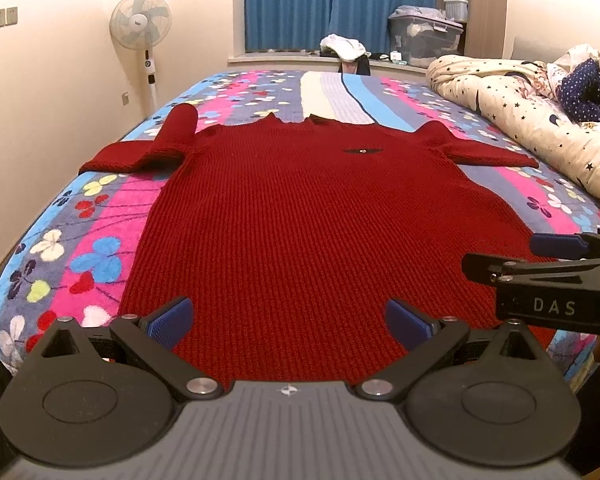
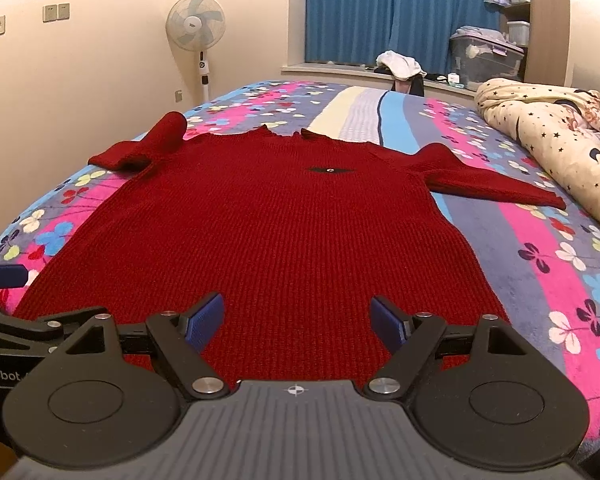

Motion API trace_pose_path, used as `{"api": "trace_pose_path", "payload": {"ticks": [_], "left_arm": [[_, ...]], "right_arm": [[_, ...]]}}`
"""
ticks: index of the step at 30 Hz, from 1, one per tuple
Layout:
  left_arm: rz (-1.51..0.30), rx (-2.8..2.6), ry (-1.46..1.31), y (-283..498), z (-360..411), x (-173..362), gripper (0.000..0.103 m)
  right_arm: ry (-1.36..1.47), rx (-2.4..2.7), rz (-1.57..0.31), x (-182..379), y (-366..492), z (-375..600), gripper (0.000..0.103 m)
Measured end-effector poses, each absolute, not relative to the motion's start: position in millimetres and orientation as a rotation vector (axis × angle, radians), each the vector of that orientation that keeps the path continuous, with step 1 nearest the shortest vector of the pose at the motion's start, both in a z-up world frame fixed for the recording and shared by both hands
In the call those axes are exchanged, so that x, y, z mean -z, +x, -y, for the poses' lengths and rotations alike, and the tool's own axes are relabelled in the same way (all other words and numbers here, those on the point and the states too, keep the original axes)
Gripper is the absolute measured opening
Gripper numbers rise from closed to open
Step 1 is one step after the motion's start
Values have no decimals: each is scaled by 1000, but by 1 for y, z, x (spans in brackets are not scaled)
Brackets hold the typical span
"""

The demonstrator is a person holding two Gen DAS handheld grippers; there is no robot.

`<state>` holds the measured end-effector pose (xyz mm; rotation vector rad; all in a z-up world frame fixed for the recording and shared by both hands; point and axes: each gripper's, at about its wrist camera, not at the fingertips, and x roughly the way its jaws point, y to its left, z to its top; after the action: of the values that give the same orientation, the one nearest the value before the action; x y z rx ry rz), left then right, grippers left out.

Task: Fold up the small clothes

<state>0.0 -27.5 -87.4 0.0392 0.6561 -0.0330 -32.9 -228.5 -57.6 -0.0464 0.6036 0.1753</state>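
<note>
A: Where is the sweater [image 1: 300, 208]?

B: The red knitted sweater lies flat on the bed [image 1: 100, 240], on a blanket with pink, blue and grey stripes and small flowers. Its collar [image 1: 290, 120] points to the far end, toward the blue curtain [image 1: 332, 0], and its bottom edge is near to both cameras.

A: And the sleeves?

B: The sleeve on the left side [image 1: 148, 148] is bent, with one part folded up over itself beside the shoulder. The sleeve on the right side [image 1: 480, 148] lies stretched out, pointing to the rolled quilt with stars [image 1: 520, 92]. On the chest there is a small dark badge [image 1: 360, 151].

A: What about the left tool [image 1: 288, 320]?

B: It stands wide, with nothing between its blue pads. It hovers over the bottom part of the sweater; whether the pads touch the knit, I cannot tell from this angle.

A: The right tool [image 2: 298, 320]?

B: Also wide, nothing held, above the bottom part of the sweater, just beside the left one. Each tool appears at the edge of the other camera's view.

A: Other things in the room?

B: A white standing fan [image 1: 140, 20] by the wall, and a clear storage box [image 1: 424, 36] near the curtain.
</note>
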Motion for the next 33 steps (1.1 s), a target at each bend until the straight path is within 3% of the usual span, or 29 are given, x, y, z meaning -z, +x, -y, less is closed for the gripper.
{"api": "trace_pose_path", "payload": {"ticks": [11,14,16,17,21,24,33], "left_arm": [[-651,27,25,0,27,81,102],[-637,35,11,3,24,71,89],[-637,53,1,9,20,61,69],[-635,61,-9,12,17,56,65],[-609,96,-34,35,4,31,51],[-570,126,-19,61,-3,12,51],[-483,39,24,173,-66,-21,51]], "right_arm": [[-22,-171,-601,54,-35,231,81],[5,-172,-588,50,-37,233,81],[26,-172,-577,47,-39,235,81],[36,-173,-567,44,-39,235,81],[52,-189,-507,35,-43,235,58],[64,-190,-452,27,-44,237,41],[76,-178,-329,-16,-14,264,40]]}}
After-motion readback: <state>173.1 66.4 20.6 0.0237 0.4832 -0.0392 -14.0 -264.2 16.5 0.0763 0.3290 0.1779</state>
